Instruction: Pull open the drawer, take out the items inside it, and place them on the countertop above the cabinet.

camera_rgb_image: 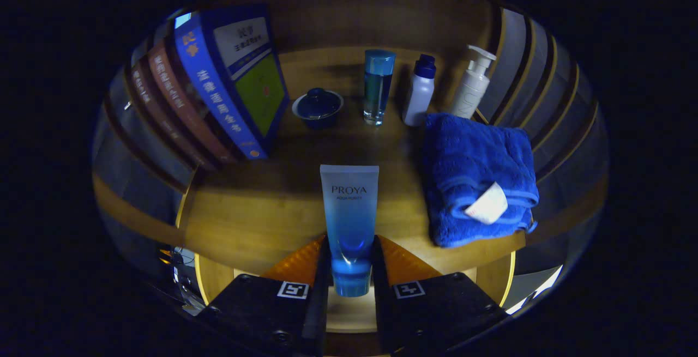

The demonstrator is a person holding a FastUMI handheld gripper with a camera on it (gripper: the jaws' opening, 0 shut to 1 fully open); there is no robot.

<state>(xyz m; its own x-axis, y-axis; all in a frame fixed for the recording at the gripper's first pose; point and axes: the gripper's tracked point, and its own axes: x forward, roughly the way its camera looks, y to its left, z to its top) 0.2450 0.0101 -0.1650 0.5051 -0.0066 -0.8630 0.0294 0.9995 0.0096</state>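
gripper [350, 270] is seen clamped on the blue tube [349, 221]: both fingers [305, 270] are pressed on its lower end near the cap, one each side. tube is held upright-ish, pointing forward over the wooden countertop [256, 215]; whether it touches the surface cannot be told. just right of the tube, a folded blue towel [477, 177] with a white tag is laid on the countertop, near its front edge. to the left and further back, a row of books [218, 90] is stood leaning, a blue one at the front of the row. beyond the tube, along the back, a small dark lidded bowl [318, 107], a clear blue bottle [378, 87], a white bottle with dark cap [420, 92] and a white pump bottle [472, 84] are lined up, apart from each other. the pump bottle is just behind the towel.
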